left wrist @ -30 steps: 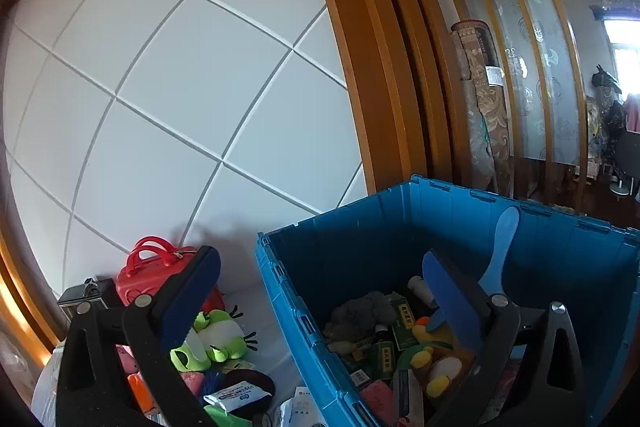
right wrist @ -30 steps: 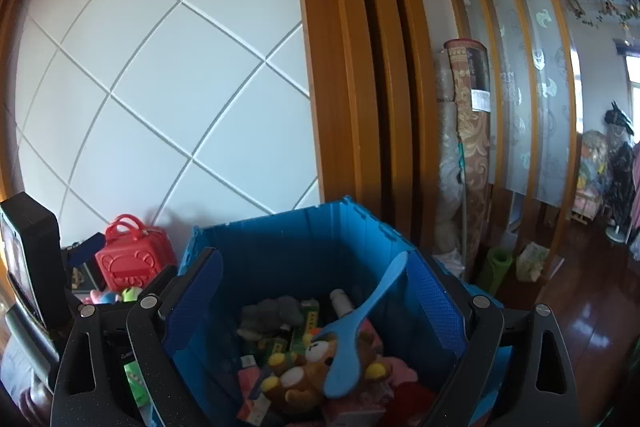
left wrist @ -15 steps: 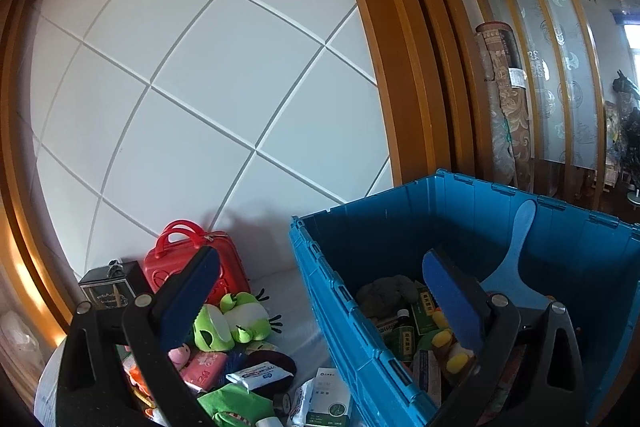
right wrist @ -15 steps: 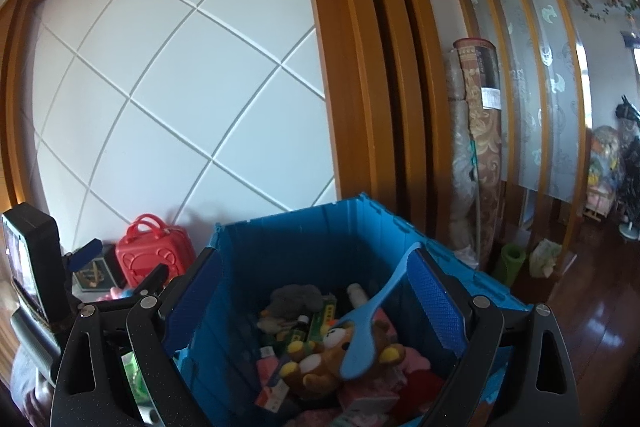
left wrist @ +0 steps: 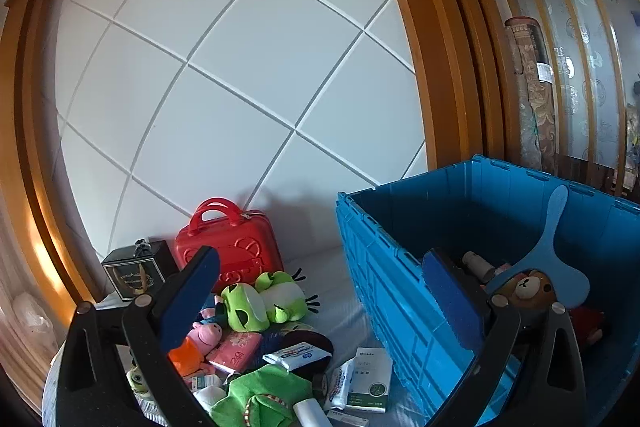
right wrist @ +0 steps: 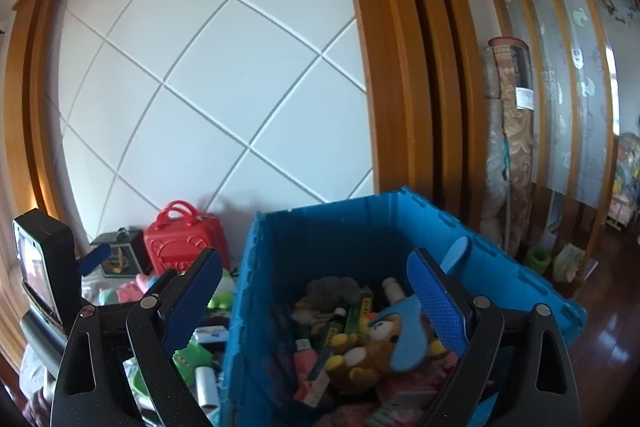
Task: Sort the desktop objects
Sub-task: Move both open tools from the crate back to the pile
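Blue crate (right wrist: pixel 320 239), filled with toys, ahead of right gripper (right wrist: pixel 316 291); red case (left wrist: pixel 236 247) beyond left gripper (left wrist: pixel 320 291). Both grippers wide open, empty.

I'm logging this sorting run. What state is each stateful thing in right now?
Blue plastic crate: lid off, partly filled.
Red toy suitcase: shut, standing upright.
Black gift box: closed.
Left gripper: open, empty.
Right gripper: open, empty.
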Tool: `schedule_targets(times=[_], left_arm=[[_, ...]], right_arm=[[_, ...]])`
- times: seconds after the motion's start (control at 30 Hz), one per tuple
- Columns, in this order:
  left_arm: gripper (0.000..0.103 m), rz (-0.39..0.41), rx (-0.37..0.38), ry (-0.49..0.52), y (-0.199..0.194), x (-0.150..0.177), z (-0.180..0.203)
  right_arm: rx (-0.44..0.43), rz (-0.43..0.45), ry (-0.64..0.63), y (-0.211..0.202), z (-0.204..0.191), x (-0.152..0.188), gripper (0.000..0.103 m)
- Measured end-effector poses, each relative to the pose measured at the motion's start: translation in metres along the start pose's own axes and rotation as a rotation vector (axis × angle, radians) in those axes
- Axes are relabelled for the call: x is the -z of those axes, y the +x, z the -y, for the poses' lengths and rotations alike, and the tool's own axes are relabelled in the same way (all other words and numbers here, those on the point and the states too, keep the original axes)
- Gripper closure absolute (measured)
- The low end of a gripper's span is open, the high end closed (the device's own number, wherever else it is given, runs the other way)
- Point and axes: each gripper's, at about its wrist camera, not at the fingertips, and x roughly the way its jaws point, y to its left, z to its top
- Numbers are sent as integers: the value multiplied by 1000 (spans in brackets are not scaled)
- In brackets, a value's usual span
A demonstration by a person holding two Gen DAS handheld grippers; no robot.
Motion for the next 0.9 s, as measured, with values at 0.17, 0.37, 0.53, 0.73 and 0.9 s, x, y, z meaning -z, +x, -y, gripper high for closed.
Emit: schedule_targets(times=[0.17, 0.37, 0.53, 0.73, 0.9], left_arm=[[0, -8, -23, -18, 2, 10, -35], [0, -20, -60, -34, 4, 32, -95], [0, -49, -108, -7, 7, 66, -160], [0, -95, -167, 17, 7, 108, -252], [0, -138, -214, 44, 17, 139, -307]], right_arm=[[-27, -12, -14, 6, -31, 2, 8], [-54, -25, -30, 17, -81, 6, 8], [-84, -54, -33, 37, -135, 17, 1], [-127, -103, -41, 71, -208, 38, 1], [-175, -153, -22, 104, -261, 63, 1]])
